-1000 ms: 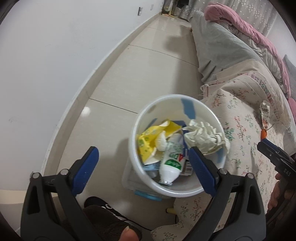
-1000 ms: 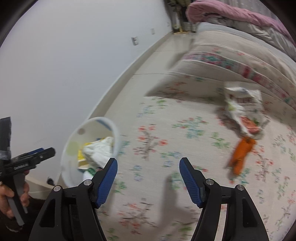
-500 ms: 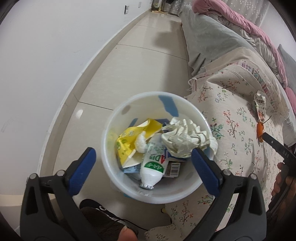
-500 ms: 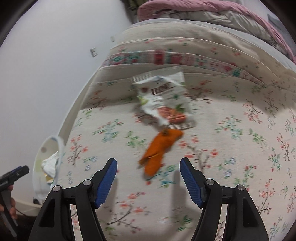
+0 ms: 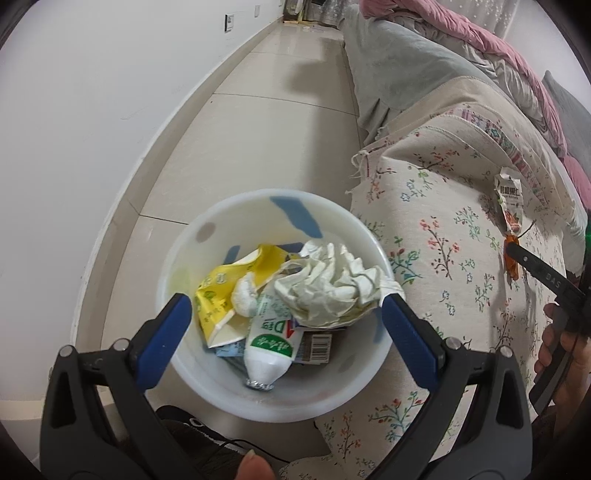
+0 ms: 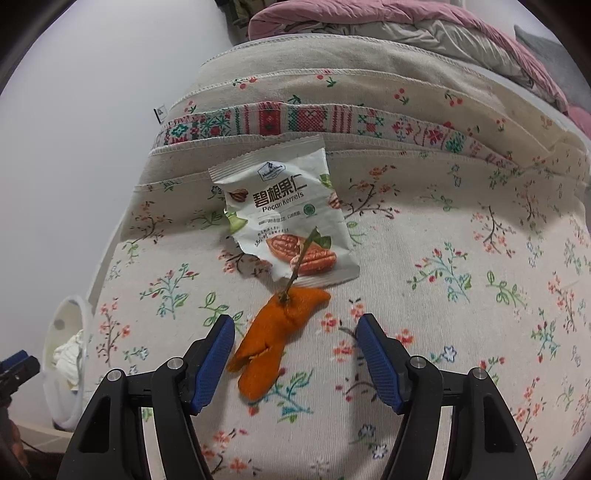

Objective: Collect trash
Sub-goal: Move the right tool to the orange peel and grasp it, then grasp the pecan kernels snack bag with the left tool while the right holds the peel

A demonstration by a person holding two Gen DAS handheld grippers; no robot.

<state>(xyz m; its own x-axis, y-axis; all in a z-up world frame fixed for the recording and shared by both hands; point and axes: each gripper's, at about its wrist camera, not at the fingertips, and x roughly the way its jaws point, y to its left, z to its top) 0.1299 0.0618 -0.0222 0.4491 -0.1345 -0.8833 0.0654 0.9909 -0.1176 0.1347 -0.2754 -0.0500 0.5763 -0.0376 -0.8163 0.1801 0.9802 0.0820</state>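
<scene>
A white bin (image 5: 207,258) stands on the floor beside the floral sofa cover (image 5: 443,221). It holds a crumpled tissue (image 5: 332,280), a yellow carton (image 5: 221,295) and a white bottle (image 5: 269,347). My left gripper (image 5: 286,317) is open and empty, hovering over the bin. My right gripper (image 6: 295,350) is open just above an orange peel (image 6: 277,332) with a stem, which lies on the sofa cover (image 6: 461,295). A torn pecan wrapper (image 6: 288,214) lies just beyond the peel. The bin also shows at the left edge of the right wrist view (image 6: 59,369).
A white wall (image 5: 92,129) runs close along the left of the bin. Tiled floor (image 5: 258,129) stretches ahead. Pink and grey bedding (image 6: 406,29) is piled at the sofa's far end. A shoe (image 5: 192,443) is under the left gripper.
My right gripper has swung from the bin side across the sofa and closed in on the orange peel. My left gripper has moved closer over the bin. Both stay open.
</scene>
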